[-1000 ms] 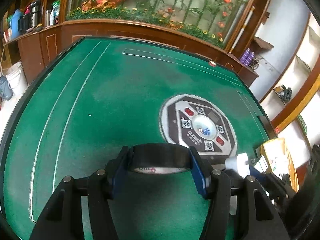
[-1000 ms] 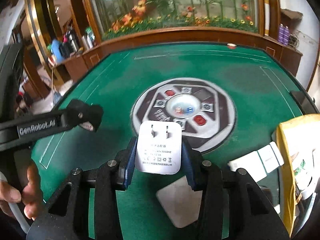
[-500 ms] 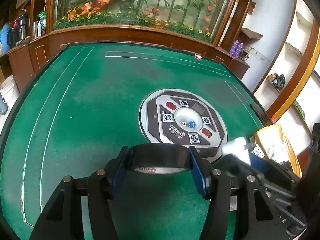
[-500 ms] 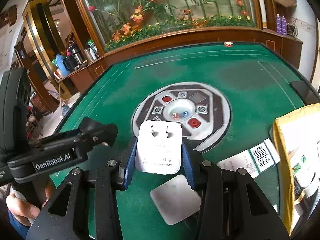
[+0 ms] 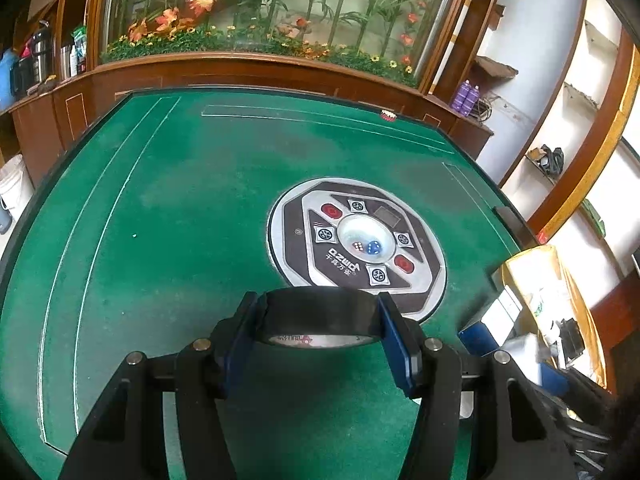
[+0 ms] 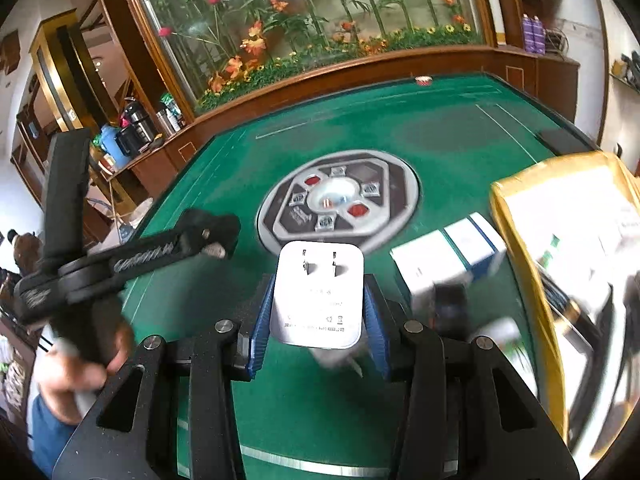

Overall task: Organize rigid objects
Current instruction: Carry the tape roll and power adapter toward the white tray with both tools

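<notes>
My left gripper (image 5: 320, 332) is shut on a black roll of tape (image 5: 320, 314), held flat above the green table (image 5: 180, 208), just short of the round dice panel (image 5: 356, 244). In the right wrist view my right gripper (image 6: 318, 316) is shut on a white plug adapter (image 6: 318, 296), prongs facing up, above the felt near the panel (image 6: 338, 200). The left gripper's black body (image 6: 132, 256) and the hand holding it show at the left of that view. A yellow cardboard box (image 6: 516, 224) stands to the right, with a white and blue carton (image 6: 448, 256) beside it.
The yellow box (image 5: 536, 264) holds several items at the table's right edge. A small red and white cap (image 5: 388, 115) lies at the far edge. A wooden counter with a planter and flasks runs behind the table. Shelves line the right wall.
My right gripper has moved right with the adapter, toward the yellow box, and the view has blurred. The left gripper has kept its hold on the tape and rolled slightly.
</notes>
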`<move>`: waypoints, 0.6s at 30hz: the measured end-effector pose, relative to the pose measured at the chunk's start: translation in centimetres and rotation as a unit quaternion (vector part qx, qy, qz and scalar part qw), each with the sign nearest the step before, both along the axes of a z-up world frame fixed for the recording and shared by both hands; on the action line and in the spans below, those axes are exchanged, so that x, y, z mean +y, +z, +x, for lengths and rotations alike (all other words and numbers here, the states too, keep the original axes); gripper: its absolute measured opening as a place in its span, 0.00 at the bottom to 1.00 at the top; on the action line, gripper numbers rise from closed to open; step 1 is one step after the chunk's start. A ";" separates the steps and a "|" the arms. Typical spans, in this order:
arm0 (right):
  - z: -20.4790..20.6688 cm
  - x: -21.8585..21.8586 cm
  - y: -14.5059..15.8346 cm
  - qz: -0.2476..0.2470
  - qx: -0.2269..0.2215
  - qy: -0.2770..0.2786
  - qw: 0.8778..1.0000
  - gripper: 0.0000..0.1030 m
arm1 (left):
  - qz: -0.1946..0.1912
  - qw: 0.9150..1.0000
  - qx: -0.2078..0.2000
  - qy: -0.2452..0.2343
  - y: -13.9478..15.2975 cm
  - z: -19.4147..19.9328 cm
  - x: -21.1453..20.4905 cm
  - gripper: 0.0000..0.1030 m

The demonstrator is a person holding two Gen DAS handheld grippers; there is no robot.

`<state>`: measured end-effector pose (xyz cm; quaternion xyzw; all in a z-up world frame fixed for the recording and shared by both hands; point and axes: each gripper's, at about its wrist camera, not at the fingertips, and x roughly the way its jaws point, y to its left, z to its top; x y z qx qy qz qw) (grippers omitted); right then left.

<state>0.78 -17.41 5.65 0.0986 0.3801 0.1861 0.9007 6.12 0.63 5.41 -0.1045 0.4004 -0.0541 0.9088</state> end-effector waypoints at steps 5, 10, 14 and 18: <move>-2.0 -1.3 2.0 0.004 -0.023 -0.010 1.000 0.40 | -0.004 1.000 0.002 -0.003 0.0 -0.1 -0.3 0.57; -2.5 -1.6 2.4 0.010 -0.024 -0.006 1.000 0.40 | -0.001 1.000 -0.002 -0.010 0.2 -0.5 -0.8 0.57; -2.3 -1.6 2.2 0.006 -0.015 0.001 1.000 0.40 | -0.022 1.000 0.004 -0.014 0.1 -0.5 -0.7 0.57; -2.0 -1.7 2.3 -0.005 -0.011 -0.005 1.000 0.40 | -0.021 1.000 -0.002 -0.022 0.5 -0.9 -1.2 0.57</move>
